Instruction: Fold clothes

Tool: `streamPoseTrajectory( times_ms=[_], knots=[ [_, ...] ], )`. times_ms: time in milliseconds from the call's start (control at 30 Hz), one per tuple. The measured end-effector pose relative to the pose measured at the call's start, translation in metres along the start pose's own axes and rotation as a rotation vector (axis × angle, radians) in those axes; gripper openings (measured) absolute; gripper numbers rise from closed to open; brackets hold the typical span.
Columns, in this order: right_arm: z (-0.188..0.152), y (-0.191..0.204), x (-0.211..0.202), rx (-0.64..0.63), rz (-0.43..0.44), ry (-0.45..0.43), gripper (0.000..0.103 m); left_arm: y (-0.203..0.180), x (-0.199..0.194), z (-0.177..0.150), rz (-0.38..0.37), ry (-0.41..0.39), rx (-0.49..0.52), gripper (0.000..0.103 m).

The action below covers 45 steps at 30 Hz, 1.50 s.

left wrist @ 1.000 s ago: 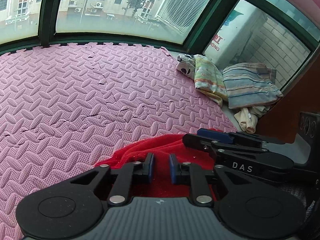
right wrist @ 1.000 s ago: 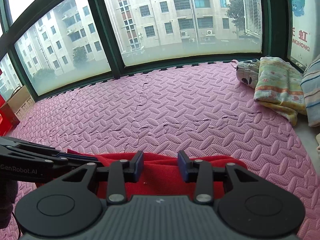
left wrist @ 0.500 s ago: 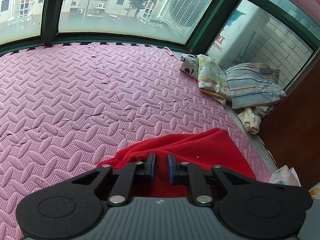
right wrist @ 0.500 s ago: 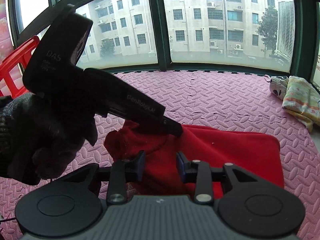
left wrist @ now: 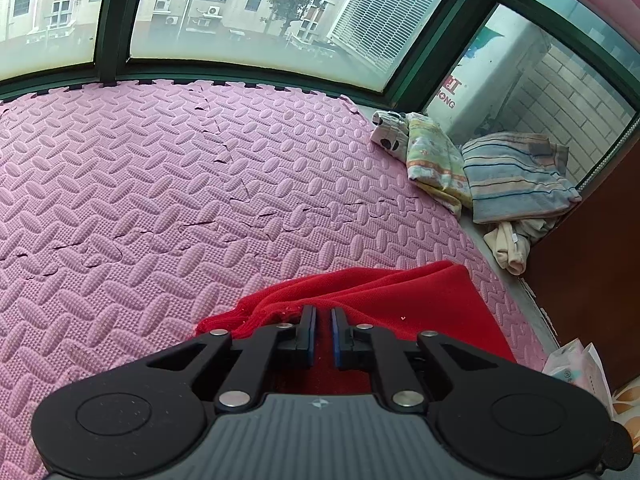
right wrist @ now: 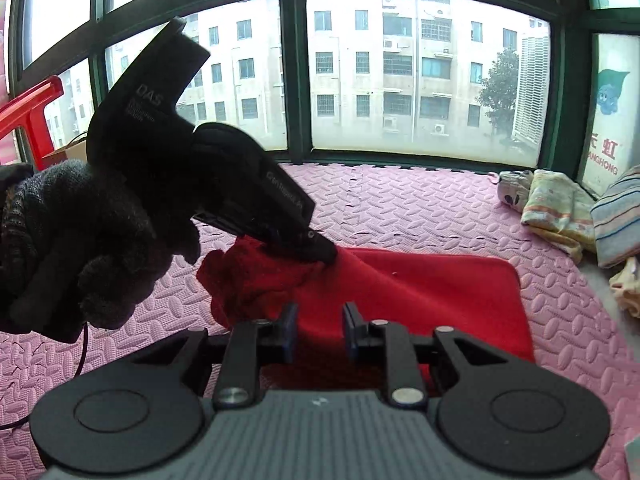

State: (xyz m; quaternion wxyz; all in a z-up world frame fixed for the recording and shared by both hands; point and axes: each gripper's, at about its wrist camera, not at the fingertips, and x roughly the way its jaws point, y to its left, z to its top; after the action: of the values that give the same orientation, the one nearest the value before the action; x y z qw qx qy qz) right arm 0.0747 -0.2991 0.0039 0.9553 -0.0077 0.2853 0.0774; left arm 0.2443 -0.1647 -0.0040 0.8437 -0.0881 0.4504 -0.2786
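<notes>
- On the pink foam mat, near its front edge, lies the red garment; it is mostly flat, but its left end is gathered into a bunch.
- The left gripper, held by a hand in a dark knitted glove, has its tips pushed into this bunch. In its own view the left gripper shows jaws that are closing, with only a thin gap between them. The red cloth is around and under the tips, but I cannot tell if a fold is really caught between them.
- The right gripper hangs just over the near edge of the garment. Its fingers stand a little apart and hold nothing; the cloth is visible below the gap.
- I judge that the step in hand is to take hold of the garment at two places before the first fold, so the task is near its start.
- The next move asks the right gripper to go down to the near edge and close on one layer, while the left keeps its pinch, so that the cloth can be lifted and laid over evenly.
- Compared with one second ago, the right gripper has swung away to the right: then its body lay close beside the left one, now it is gone from the left view. Both pairs of jaws are narrower than before.
- At the far right of the mat, well apart, there is a pile of other folded clothes.
</notes>
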Motion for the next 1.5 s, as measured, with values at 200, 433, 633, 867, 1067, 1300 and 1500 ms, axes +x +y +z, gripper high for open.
streamPoseTrajectory(
  times_ms=[200,433,633,867,1067,1300,1500],
  knots=[
    [-0.017,-0.03,-0.006,0.078,-0.096,0.051,0.024,0.0,0.0,0.0,0.001,-0.002,-0.002,0.011],
    [-0.026,-0.039,-0.012,0.128,-0.09,0.069,0.024,0.0,0.0,0.0,0.005,0.001,-0.006,0.01],
    [-0.018,-0.061,-0.021,0.174,-0.159,0.016,0.024,0.001,-0.001,-0.002,0.0,-0.004,-0.013,0.01],
    [-0.027,-0.063,-0.014,0.164,-0.176,0.048,0.028,-0.001,-0.007,-0.003,0.006,-0.014,-0.01,0.01],
    [-0.029,-0.062,-0.014,0.156,-0.179,0.053,0.038,-0.014,-0.03,-0.012,0.019,-0.063,0.051,0.011],
    [-0.027,-0.055,-0.018,0.144,-0.176,0.039,0.047,-0.015,-0.056,-0.032,0.016,-0.088,0.079,0.014],
    [-0.025,-0.053,-0.019,0.14,-0.176,0.054,0.054,-0.017,-0.058,-0.045,0.079,-0.067,0.103,0.022]
  ],
)
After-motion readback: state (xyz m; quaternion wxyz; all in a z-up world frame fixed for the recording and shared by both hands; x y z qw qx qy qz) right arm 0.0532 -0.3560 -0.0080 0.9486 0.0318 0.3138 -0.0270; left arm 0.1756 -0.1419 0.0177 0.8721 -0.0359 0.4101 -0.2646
